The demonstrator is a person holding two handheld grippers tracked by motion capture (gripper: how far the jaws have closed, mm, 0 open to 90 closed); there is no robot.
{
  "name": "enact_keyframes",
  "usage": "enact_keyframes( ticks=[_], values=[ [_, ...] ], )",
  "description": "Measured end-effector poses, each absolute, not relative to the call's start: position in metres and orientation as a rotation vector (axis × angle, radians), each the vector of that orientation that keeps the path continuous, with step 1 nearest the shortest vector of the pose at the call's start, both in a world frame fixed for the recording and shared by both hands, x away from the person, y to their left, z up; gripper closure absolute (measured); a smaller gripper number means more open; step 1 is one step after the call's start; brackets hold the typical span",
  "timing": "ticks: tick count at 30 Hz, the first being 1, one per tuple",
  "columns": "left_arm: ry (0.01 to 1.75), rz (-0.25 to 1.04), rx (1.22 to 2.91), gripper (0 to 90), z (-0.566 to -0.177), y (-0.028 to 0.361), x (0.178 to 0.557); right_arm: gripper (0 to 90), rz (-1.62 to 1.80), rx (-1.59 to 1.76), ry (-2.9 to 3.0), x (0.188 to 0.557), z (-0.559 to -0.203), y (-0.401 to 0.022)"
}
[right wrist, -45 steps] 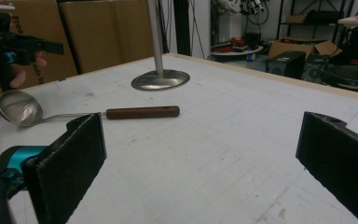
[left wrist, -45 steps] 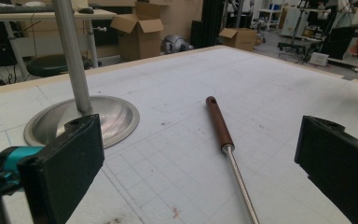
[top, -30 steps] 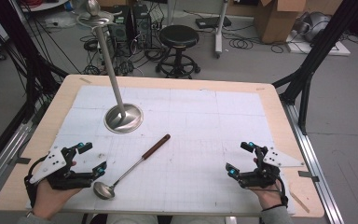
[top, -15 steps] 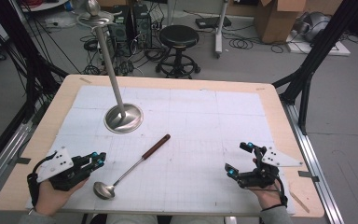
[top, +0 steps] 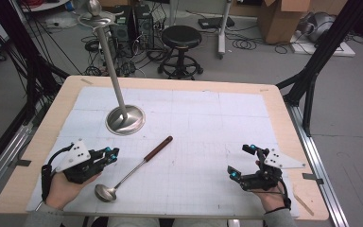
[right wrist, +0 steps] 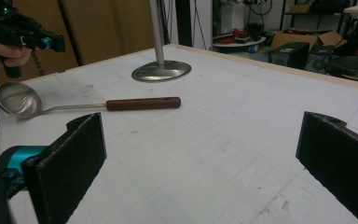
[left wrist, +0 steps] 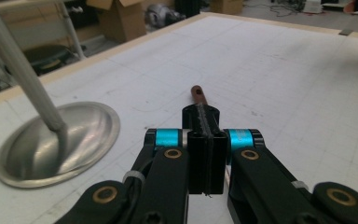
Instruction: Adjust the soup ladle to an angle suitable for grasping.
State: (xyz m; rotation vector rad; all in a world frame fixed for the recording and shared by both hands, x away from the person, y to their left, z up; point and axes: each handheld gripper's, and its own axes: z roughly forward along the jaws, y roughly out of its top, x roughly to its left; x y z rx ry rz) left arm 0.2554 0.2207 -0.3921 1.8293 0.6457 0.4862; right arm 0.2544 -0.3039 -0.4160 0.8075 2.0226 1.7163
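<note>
A metal ladle point(top: 131, 170) lies flat on the white gridded mat of the table point(top: 38, 137), near the front edge and left of the middle. Its round, shiny bowl point(top: 105, 192) faces up — closest to the front edge. A thin steel shaft runs diagonally away toward the table's centre, ending in a dark reddish-brown wooden handle point(top: 159, 147). Nothing touches it — it rests alone on the mat.

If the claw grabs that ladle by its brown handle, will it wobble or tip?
Probably a bit. The ladle has a thin metal stem and a steel bowl far from the wooden handle, so the bowl end would likely droop. It looks stiff, not floppy. Pushed, it would more likely slide and swing round than roll, since the bowl props it.
</note>
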Motion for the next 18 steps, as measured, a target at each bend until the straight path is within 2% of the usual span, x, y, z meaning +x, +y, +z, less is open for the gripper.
enact_keyframes(
  ticks=[2, 8, 10, 13, 18],
  values=[
    [0.709, 0.422, 1.878, 89.6, -0.396, 0.22, 0.271, 0.3, 1.718, 0.807, 2.014, 0.254, -0.416, -0.304],
    [0.692, 0.454, 1.92, 89.6, -0.402, 0.214, 0.284, 0.3, 1.718, 0.822, 2.014, 0.253, -0.415, -0.305],
    [0.821, 0.451, 1.955, 89.5, -0.399, 0.209, 0.292, 0.3, 1.714, 0.823, 2.016, 0.254, -0.416, -0.306],
    [0.834, 0.418, 1.929, 89.5, -0.397, 0.207, 0.296, 0.3, 1.71, 0.819, 2.016, 0.254, -0.416, -0.305],
    [0.809, 0.398, 1.987, 89.5, -0.398, 0.191, 0.31, 0.3, 1.712, 0.811, 2.016, 0.254, -0.416, -0.305]
  ],
)
